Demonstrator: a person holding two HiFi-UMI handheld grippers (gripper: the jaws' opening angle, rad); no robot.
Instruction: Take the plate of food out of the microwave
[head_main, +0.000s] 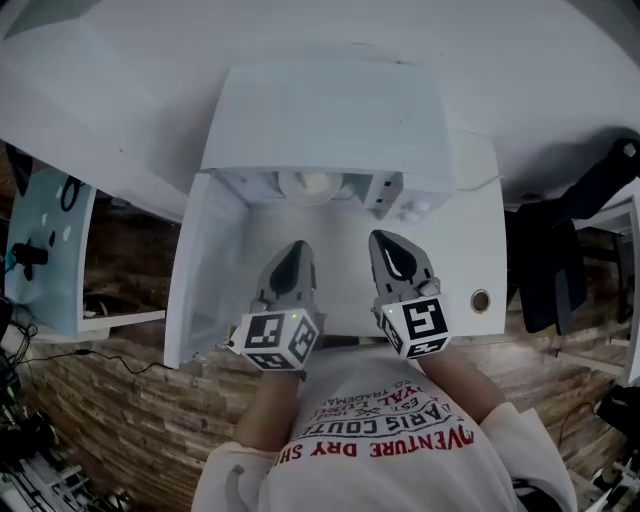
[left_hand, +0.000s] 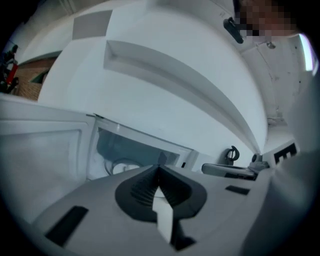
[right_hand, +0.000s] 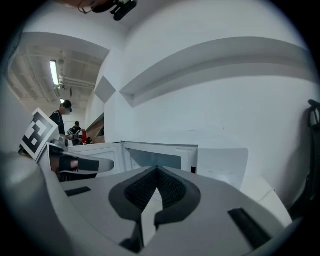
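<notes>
A white microwave (head_main: 320, 120) stands on a white table (head_main: 480, 240), its door (head_main: 200, 270) swung open to the left. Inside the cavity lies a pale plate (head_main: 308, 185), seen also in the left gripper view as a plate (left_hand: 122, 166) behind the jaws; the food on it is not clear. My left gripper (head_main: 293, 250) hovers shut and empty in front of the opening. Just to its right, my right gripper (head_main: 385, 240) is also shut on nothing. The left gripper (left_hand: 159, 167) points at the cavity. The right gripper (right_hand: 157, 169) points at the microwave (right_hand: 155, 157).
A round cable hole (head_main: 481, 300) sits in the table to the right of the microwave. Dark clothing on a chair (head_main: 545, 270) stands at the right. A pale blue panel (head_main: 50, 250) is at the left. People (right_hand: 62, 117) stand far off.
</notes>
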